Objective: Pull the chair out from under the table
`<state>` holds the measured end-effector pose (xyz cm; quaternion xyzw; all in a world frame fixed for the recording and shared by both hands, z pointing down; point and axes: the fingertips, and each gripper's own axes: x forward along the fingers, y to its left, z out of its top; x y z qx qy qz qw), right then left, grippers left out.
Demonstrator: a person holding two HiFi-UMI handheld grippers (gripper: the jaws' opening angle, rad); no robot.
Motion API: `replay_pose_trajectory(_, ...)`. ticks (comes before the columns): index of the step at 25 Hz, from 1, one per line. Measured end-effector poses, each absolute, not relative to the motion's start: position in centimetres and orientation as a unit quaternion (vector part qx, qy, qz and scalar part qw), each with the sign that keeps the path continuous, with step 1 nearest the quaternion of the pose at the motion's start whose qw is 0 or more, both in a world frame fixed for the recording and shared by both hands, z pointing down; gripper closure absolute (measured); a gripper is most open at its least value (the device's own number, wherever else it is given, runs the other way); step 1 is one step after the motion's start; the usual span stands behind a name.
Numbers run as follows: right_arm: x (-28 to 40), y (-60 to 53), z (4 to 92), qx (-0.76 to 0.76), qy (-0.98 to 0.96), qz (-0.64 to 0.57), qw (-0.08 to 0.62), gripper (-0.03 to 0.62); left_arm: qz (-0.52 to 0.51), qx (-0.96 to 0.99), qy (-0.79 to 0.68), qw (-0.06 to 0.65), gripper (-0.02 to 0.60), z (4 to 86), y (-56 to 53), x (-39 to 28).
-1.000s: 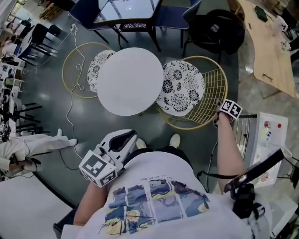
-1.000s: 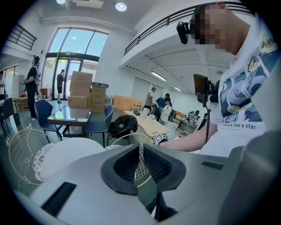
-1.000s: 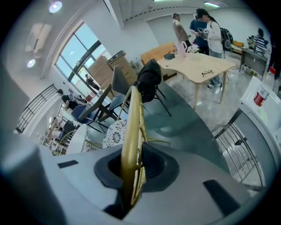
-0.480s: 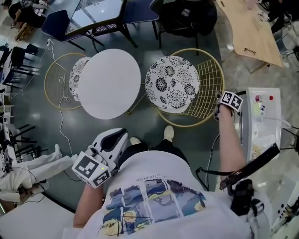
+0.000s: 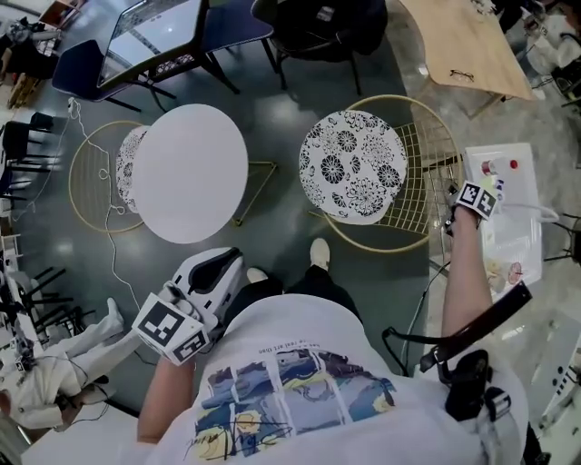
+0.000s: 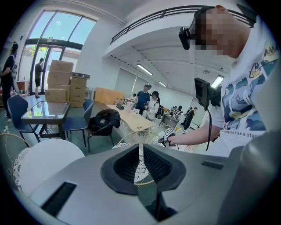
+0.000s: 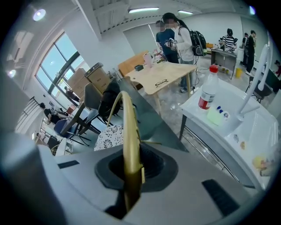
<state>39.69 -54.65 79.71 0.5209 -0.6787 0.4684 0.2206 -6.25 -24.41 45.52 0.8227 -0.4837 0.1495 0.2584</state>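
The gold wire chair (image 5: 427, 136) with a black-and-white patterned cushion (image 5: 354, 165) stands to the right of the round white table (image 5: 191, 173), with a strip of floor between them. My right gripper (image 5: 449, 195) is at the chair's right side, shut on its gold rim (image 7: 128, 132); its jaws have just been closing with the rim between them. My left gripper (image 5: 213, 268) hangs low by my body, shut and holding nothing. In the left gripper view the chair's rim (image 6: 131, 135) shows beyond the left gripper (image 6: 140, 165).
A second gold chair (image 5: 91, 173) sits tucked under the table's left side. A white cart (image 5: 508, 227) stands right beside my right hand. A wooden table (image 5: 463, 45), a dark glass table (image 5: 154, 41) and a black bag (image 5: 327, 23) lie beyond. A cable (image 5: 113, 259) runs across the floor.
The patterned chair has slid right, out from under the table's edge, with my right gripper on its rim. The left gripper stays low by my body.
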Motion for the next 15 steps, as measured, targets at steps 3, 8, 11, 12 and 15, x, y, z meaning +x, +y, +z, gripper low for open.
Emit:
replay_pose_trajectory(3,42.0,-54.5,78.8,0.53,-0.671,0.468,0.221,0.569,0.152,0.826,-0.477,0.261,0.569,45.0,-24.4,-6.2)
replay_pose_trajectory(8,41.0,-55.2,78.5,0.533,-0.671,0.465,0.222,0.568,0.157,0.831,-0.464,0.263,0.569,45.0,-25.6,-8.2)
replay_pose_trajectory(11,40.3,-55.5,78.4,0.536,-0.675,0.449,0.237,0.568,0.157,0.834,-0.458,0.266,0.569,45.2,-25.9,-8.6)
replay_pose_trajectory(12,40.1,-55.5,78.1,0.538,-0.674,0.439,0.251,0.566,0.157,0.835,-0.455,0.265,0.569,45.0,-26.1,-9.0)
replay_pose_trajectory(15,40.3,-55.2,77.1,0.546,-0.674,0.4,0.296,0.522,0.156,0.842,-0.449,0.255,0.569,44.8,-26.2,-9.5)
